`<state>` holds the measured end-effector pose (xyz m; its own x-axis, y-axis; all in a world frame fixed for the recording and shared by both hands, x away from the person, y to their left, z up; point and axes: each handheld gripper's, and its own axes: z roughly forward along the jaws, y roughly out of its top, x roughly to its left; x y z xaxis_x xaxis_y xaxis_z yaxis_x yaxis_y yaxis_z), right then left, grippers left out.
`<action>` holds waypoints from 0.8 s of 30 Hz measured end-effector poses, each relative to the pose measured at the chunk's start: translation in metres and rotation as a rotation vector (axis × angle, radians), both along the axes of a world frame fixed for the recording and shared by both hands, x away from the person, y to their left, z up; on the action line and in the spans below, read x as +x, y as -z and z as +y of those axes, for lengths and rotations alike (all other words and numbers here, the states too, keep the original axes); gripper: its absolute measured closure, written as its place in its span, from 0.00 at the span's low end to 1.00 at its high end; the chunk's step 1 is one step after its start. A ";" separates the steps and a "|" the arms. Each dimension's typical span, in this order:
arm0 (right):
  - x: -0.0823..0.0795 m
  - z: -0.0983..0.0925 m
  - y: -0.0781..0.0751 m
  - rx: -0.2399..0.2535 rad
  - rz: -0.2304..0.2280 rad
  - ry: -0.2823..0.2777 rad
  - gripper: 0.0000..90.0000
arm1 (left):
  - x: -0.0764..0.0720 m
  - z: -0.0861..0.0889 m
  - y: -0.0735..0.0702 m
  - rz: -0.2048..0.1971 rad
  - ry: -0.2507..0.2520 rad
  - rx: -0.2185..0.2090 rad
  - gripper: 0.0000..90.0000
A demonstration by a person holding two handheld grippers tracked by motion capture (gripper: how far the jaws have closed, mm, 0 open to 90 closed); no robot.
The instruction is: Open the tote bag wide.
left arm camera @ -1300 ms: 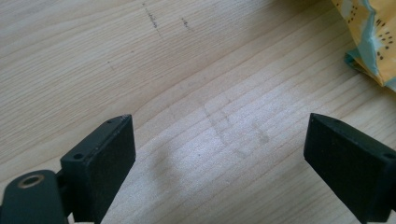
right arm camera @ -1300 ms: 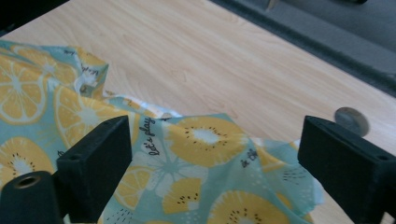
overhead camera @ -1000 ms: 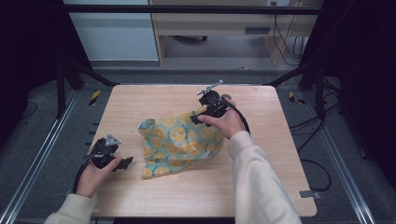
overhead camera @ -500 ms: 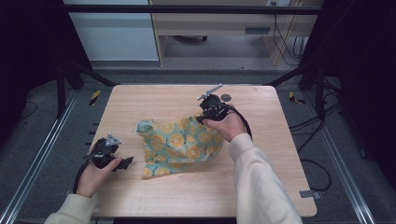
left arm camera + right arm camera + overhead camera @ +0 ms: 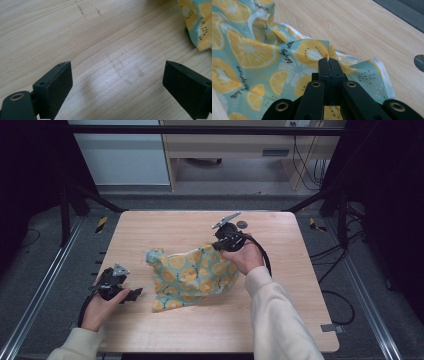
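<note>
A teal cloth with orange and lemon slices (image 5: 192, 275) lies bunched on the wooden table (image 5: 280, 320), near its middle. My right gripper (image 5: 216, 244) is shut on the cloth's far right edge and lifts it a little; in the right gripper view the jaws (image 5: 329, 62) pinch a fold of the cloth (image 5: 249, 50). My left gripper (image 5: 131, 295) rests on the table at the near left, open, with bare wood between its jaws (image 5: 117, 75). A corner of the cloth (image 5: 197, 22) shows at the top right of the left gripper view.
A small dark round disc (image 5: 242, 224) lies on the table just beyond the right gripper. The table's edges are ringed by a dark metal frame (image 5: 45, 280). Cables (image 5: 340, 255) trail on the floor at the right.
My right gripper has pulled the cloth's edge further to the right and away, stretching the cloth out. The left gripper has stayed where it was.
</note>
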<state>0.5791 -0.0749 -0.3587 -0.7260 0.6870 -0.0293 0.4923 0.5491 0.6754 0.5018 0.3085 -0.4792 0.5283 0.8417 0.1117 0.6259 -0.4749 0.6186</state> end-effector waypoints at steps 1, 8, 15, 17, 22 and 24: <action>-0.003 -0.001 -0.002 0.014 -0.004 0.000 1.00 | 0.000 0.000 0.000 0.001 -0.002 -0.002 0.10; -0.044 -0.016 -0.016 0.071 -0.061 -0.035 1.00 | 0.000 -0.001 0.000 0.008 0.001 0.001 0.11; -0.099 -0.030 -0.014 0.129 -0.103 -0.081 1.00 | -0.005 0.000 -0.008 -0.025 0.010 -0.025 0.17; -0.113 -0.032 -0.008 0.137 -0.110 -0.086 1.00 | -0.006 -0.001 -0.013 -0.038 0.020 -0.033 0.22; -0.132 -0.038 0.009 0.153 -0.103 -0.088 1.00 | -0.006 -0.006 -0.036 -0.073 0.044 -0.101 0.33; -0.133 -0.040 0.014 0.156 -0.098 -0.091 1.00 | -0.005 -0.007 -0.042 -0.077 0.051 -0.099 0.36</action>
<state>0.4463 -0.1145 -0.3722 -0.7844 0.6203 -0.0010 0.3731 0.4731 0.7981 0.4968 0.3012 -0.4375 0.5634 0.8230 0.0718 0.5513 -0.4393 0.7093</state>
